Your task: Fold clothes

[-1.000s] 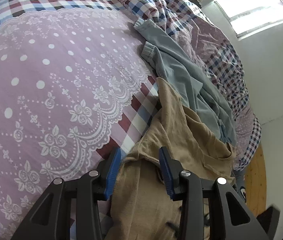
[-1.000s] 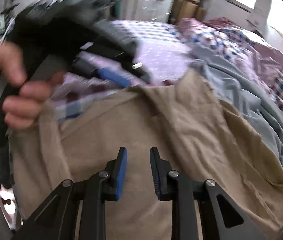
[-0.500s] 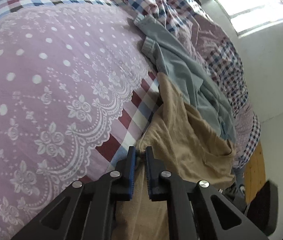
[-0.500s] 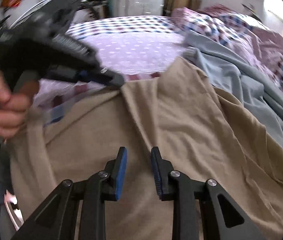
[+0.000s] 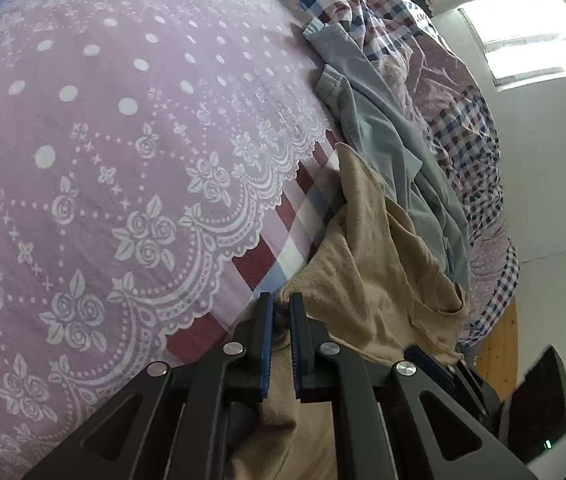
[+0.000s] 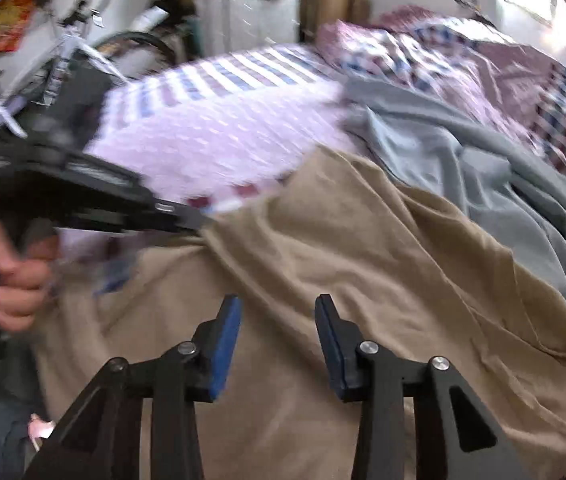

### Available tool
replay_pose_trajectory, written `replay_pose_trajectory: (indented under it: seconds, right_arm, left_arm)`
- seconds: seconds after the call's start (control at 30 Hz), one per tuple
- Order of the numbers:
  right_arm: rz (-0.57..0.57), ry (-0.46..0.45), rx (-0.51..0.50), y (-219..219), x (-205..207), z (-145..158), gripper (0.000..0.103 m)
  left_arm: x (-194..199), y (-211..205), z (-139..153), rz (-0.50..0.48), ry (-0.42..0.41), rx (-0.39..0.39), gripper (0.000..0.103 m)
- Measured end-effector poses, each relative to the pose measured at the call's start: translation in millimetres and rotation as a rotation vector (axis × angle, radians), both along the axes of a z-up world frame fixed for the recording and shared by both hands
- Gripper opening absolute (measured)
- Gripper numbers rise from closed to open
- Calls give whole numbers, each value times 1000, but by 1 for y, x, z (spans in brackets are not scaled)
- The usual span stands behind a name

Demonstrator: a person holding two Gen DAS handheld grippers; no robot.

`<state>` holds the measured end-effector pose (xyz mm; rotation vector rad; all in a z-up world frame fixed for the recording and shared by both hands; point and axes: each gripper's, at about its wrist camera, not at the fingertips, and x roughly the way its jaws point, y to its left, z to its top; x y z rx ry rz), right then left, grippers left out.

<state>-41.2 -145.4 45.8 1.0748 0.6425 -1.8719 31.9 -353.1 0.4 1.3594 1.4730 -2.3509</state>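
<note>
Left wrist camera looked along its own fingers at a bed covered by a purple bedspread [image 5: 95, 128] printed with white dots, roses and lace scallops, bordered in red, white and blue checks. The left gripper [image 5: 281, 320] had its jaws drawn nearly together, clamped on a bunched edge of the tan shirt [image 5: 379, 264], a small wad of the fabric showing between the blue pads. From that pinch the tan shirt spread away toward the right side of the bed, rumpled, with a fold running up to a point near the checked border. Just beyond it, and touching it along one edge, lay a grey-blue garment [image 5: 387, 132], crumpled, one cuffed end pointing toward the dotted cloth. A checked quilt [image 5: 471, 136] was heaped behind that, under a bright window [image 5: 523, 40]. In the right wrist view, much of it blurred, the right gripper [image 6: 279, 312] hovered over the tan shirt [image 6: 323, 264] with its jaws apart and nothing between them; whether the fingertips touched the cloth could not be told. The left gripper [image 6: 199, 220] reached in from the left of that view, held in a hand [image 6: 7, 276], its tip at the shirt's edge, where creases fanned out. The grey-blue garment [image 6: 463, 160] lay past the shirt, and a bicycle [image 6: 71, 40] stood by the far wall.
</note>
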Motion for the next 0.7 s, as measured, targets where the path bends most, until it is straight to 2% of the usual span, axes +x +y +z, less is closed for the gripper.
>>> replay_pose_trajectory:
  seconds: [0.13, 0.47, 0.7]
  right_arm:
    - [108, -104, 70, -10, 8, -8, 41]
    - [43, -37, 2, -86, -35, 63, 41]
    - [3, -17, 170, -152, -82, 36, 40]
  left_arm:
    - [-1, 0, -1, 2, -2, -2, 7]
    - [-2, -5, -7, 21, 1, 49, 7]
    - [-3, -9, -11, 30, 6, 91, 7]
